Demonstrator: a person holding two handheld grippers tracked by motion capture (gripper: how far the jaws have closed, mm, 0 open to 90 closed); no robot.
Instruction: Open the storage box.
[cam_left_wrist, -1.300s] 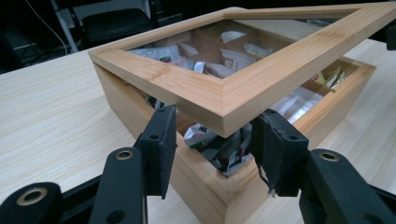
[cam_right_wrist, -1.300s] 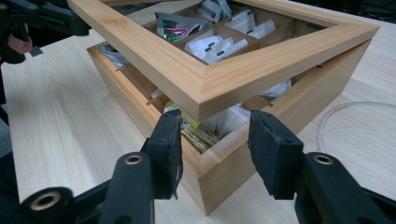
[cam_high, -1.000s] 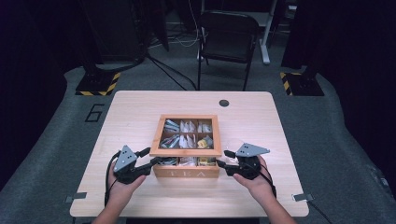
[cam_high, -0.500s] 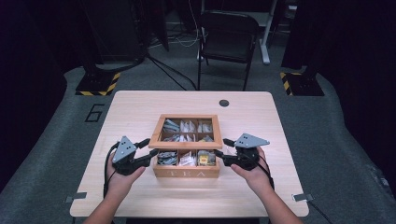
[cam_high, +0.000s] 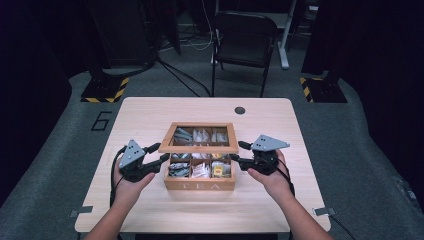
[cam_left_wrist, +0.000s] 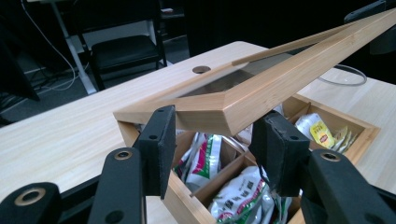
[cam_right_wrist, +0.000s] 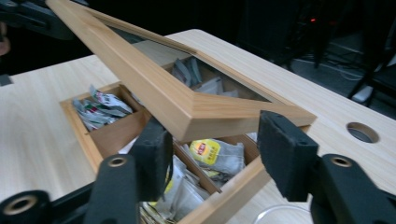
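A wooden tea box (cam_high: 200, 185) marked TEA stands mid-table, its compartments holding several tea bags (cam_high: 200, 170). Its glass-paned lid (cam_high: 199, 149) is tilted up at the front, hinged at the far side. My left gripper (cam_high: 159, 152) is at the lid's front left corner and my right gripper (cam_high: 237, 152) at its front right corner. In the left gripper view the lid's corner (cam_left_wrist: 201, 116) sits between the open jaws of the left gripper (cam_left_wrist: 219, 154), above the bags (cam_left_wrist: 205, 158). In the right gripper view the lid (cam_right_wrist: 187, 107) likewise lies between the right gripper's (cam_right_wrist: 215, 158) open jaws, over a yellow-labelled bag (cam_right_wrist: 210, 151).
The light wooden table (cam_high: 145, 115) has a round cable hole (cam_high: 240, 110) at the back right. A black chair (cam_high: 245, 35) stands beyond the far edge. Black stands with yellow-striped bases (cam_high: 105, 90) flank the table on the grey floor.
The lid's front edge has risen from near the box to a clear tilt. Both grippers have moved up and away from the person with it.
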